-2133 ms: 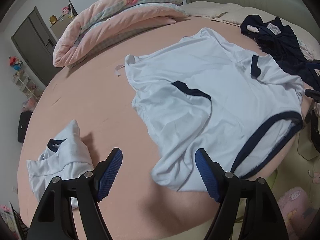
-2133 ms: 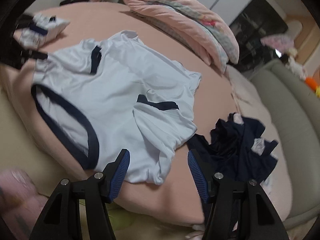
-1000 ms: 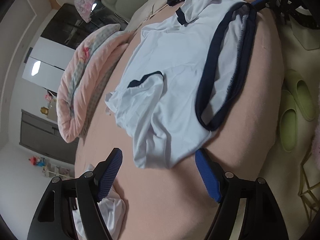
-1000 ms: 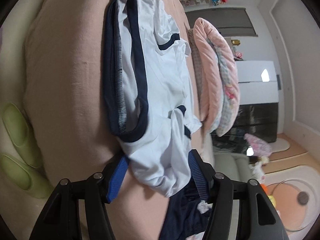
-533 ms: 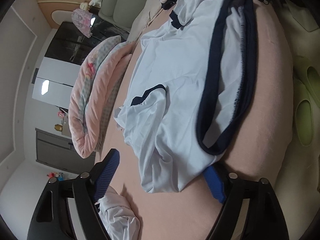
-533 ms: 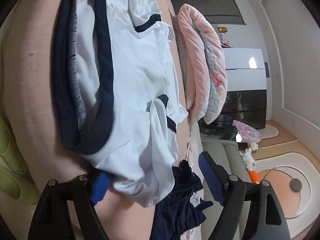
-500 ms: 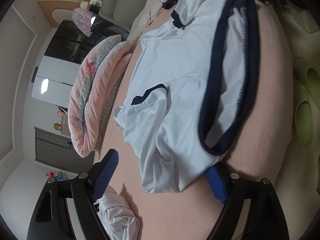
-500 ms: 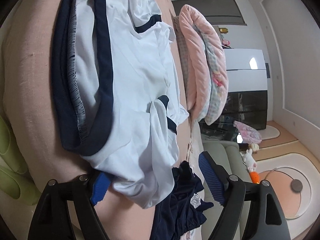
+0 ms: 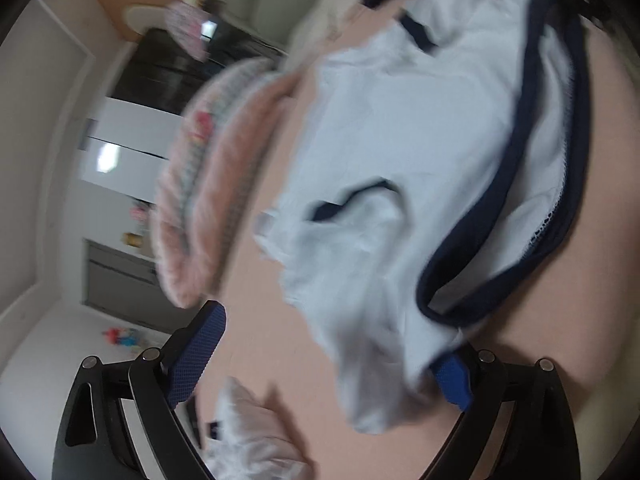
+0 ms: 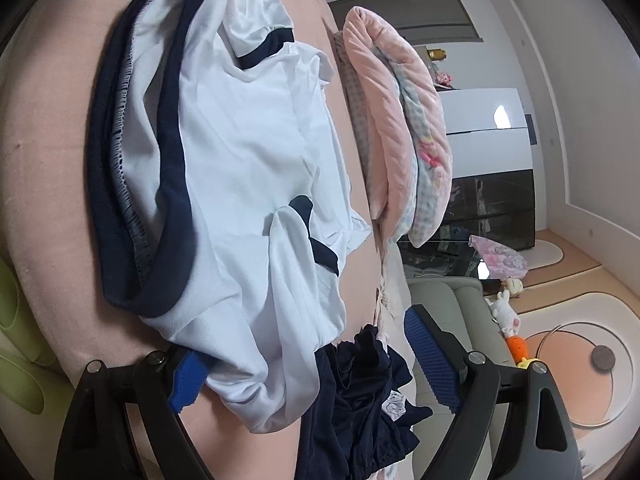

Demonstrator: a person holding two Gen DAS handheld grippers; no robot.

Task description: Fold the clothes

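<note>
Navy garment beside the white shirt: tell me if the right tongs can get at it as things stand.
Probably yes. The navy garment lies uncovered just ahead of the right tongs, which are open, but the white shirt drapes over one finger and partly overlaps it, so they might snag both.

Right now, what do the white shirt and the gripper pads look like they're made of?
White shirt: thin, smooth knit, probably polyester sports fabric, judging by its soft creases and faint sheen; navy trim.
Gripper pads: blue, matte, finely ribbed, likely rubber or soft plastic.
</note>
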